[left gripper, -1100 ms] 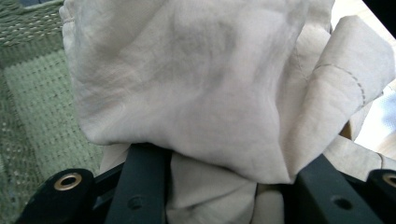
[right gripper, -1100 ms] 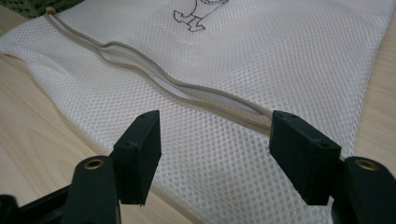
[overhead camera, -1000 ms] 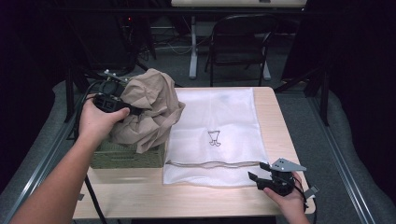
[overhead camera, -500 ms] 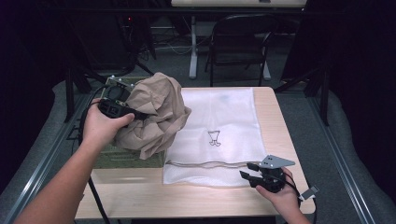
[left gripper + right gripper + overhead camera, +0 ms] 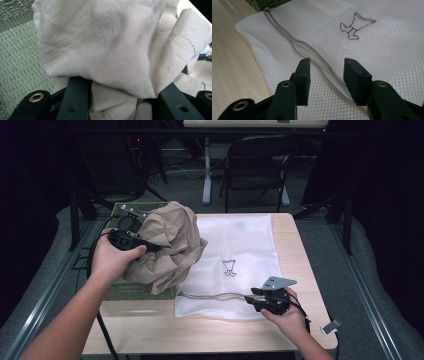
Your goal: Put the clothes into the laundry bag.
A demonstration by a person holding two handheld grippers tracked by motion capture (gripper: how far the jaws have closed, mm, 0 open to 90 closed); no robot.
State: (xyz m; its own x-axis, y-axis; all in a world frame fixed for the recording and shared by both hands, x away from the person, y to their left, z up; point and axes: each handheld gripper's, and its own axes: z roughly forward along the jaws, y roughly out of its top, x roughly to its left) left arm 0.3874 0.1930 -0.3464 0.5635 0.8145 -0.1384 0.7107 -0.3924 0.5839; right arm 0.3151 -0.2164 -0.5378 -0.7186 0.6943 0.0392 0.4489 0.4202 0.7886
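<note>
A crumpled beige cloth [image 5: 170, 245] hangs bunched over a green woven basket [image 5: 135, 292], with my left gripper [image 5: 151, 249] shut on it. In the left gripper view the cloth [image 5: 105, 42] bulges out between the two black jaws of that gripper [image 5: 120, 100]. A white mesh bag [image 5: 240, 245] lies flat on the table. My right gripper [image 5: 252, 299] sits low at its near edge. Its jaws have just been closing and still stand apart, with the bag's zipper seam [image 5: 317, 53] between them and untouched by the pads [image 5: 303, 75].
The basket [image 5: 17, 57] sits at the table's left edge, under the cloth. A small dark stitched mark [image 5: 229, 268] is on the bag's middle. Bare wooden tabletop [image 5: 295, 250] borders the bag on the right and front. A folding chair [image 5: 255, 160] stands behind the table.
My right gripper has moved left along the bag's near edge onto the zipper seam, and its jaws have narrowed. The cloth in my left gripper has shifted slightly towards the bag.
</note>
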